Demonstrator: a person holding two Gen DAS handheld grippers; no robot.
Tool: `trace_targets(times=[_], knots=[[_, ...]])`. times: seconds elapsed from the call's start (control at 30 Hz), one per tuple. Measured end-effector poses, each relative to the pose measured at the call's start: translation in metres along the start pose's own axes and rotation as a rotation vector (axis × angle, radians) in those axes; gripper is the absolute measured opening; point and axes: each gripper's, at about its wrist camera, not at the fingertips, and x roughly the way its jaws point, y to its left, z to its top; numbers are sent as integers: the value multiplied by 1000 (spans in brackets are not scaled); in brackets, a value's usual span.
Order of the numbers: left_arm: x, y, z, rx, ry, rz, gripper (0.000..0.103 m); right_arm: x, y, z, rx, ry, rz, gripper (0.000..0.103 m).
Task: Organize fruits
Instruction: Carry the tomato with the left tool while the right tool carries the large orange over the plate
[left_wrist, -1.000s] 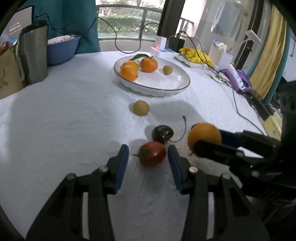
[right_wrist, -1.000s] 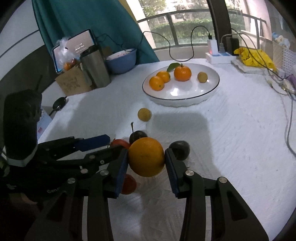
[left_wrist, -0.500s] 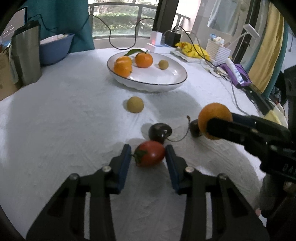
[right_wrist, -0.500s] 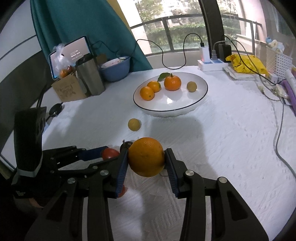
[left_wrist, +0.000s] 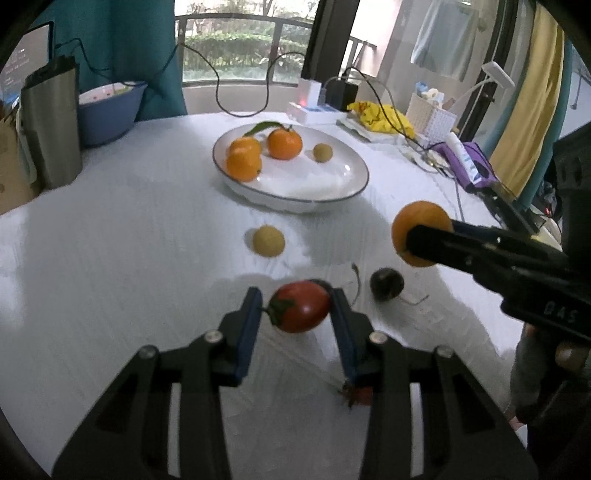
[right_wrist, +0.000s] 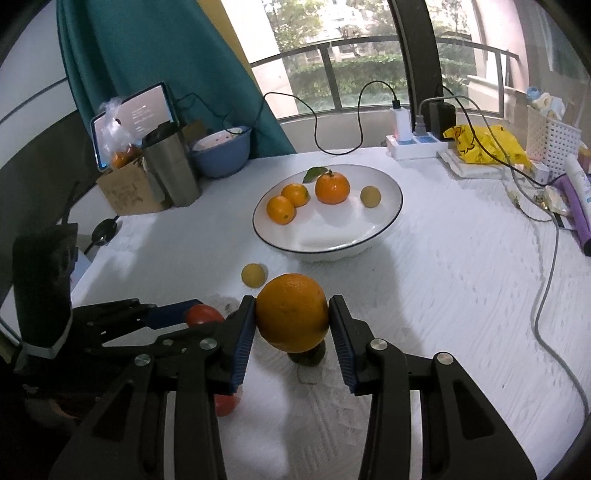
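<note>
My left gripper (left_wrist: 295, 311) is shut on a red tomato (left_wrist: 301, 312), held just above the white tablecloth. My right gripper (right_wrist: 291, 314) is shut on a large orange (right_wrist: 291, 312) and holds it in the air to the right of the left one, where the left wrist view also shows the orange (left_wrist: 413, 221). Under the orange lies a dark round fruit (right_wrist: 308, 356) with a stem, the same dark fruit (left_wrist: 386, 283) seen from the left. A small yellow fruit (left_wrist: 268, 240) lies between the grippers and the white plate (right_wrist: 391, 221). The plate holds three oranges and one small yellow fruit.
Another red fruit (right_wrist: 226, 404) lies on the cloth beneath the grippers. A steel cup (right_wrist: 171, 168), a blue bowl (right_wrist: 221, 155) and a cardboard box (right_wrist: 127, 188) stand at the back left. A power strip (right_wrist: 413, 142), cables, a yellow bag (right_wrist: 484, 146) and a white basket (right_wrist: 554, 138) crowd the back right.
The left jaws have closed from either side of the tomato onto it. The right gripper has risen a little with the orange, uncovering the dark fruit beneath.
</note>
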Motion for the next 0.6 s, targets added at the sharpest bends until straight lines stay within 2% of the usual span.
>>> trace_targets(times=[0.6], knots=[[11, 3, 40, 11, -23, 4, 39, 14, -23, 31, 16, -8, -5, 42]])
